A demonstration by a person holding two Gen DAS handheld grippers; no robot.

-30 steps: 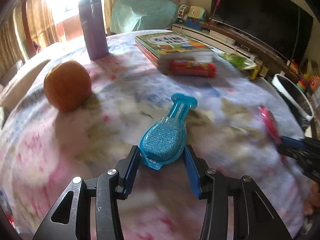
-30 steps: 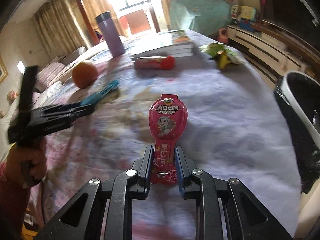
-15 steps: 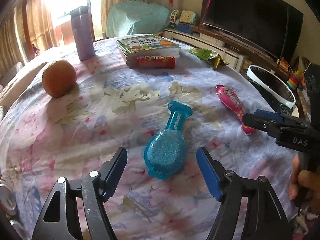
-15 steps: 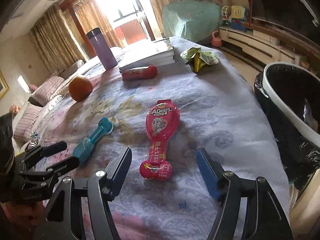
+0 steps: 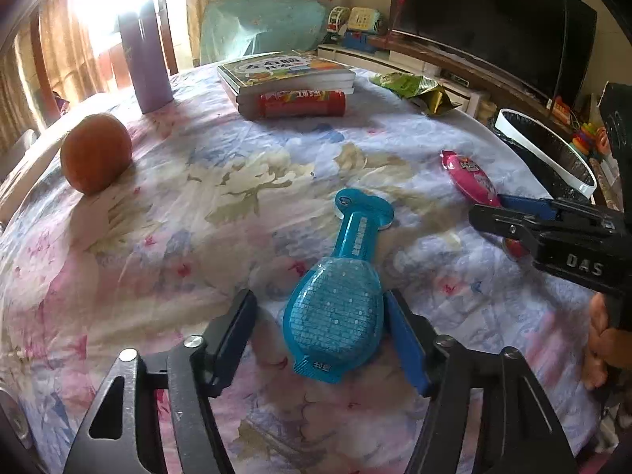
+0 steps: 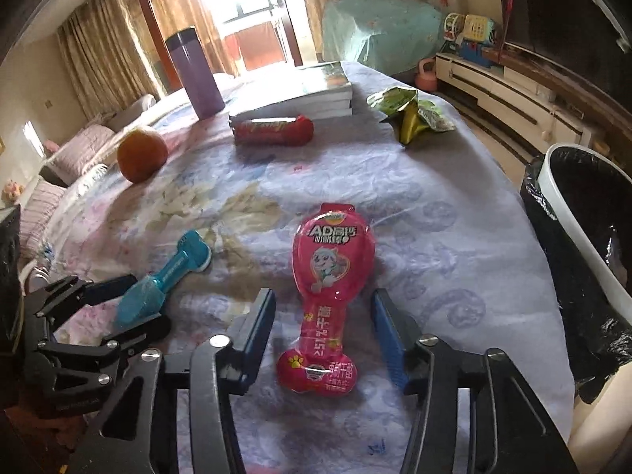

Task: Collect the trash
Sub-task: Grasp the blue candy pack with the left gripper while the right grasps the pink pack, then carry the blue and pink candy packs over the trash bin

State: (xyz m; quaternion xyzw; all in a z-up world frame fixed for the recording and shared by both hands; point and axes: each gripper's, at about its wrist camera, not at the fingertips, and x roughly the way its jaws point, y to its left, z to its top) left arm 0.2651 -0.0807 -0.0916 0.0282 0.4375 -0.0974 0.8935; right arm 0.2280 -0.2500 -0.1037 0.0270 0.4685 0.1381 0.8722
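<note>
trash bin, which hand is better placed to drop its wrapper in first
Right. The right gripper, closing around the pink wrapper, sits beside the black-lined trash bin; the left gripper is farther away.

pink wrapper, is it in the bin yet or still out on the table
Out. The pink wrapper lies flat on the tablecloth, beside the bin.

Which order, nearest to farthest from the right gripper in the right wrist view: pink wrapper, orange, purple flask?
From the right gripper:
1. Pink wrapper, between its closing jaws.
2. Orange, far left on the cloth.
3. Purple flask, at the back left.
</note>
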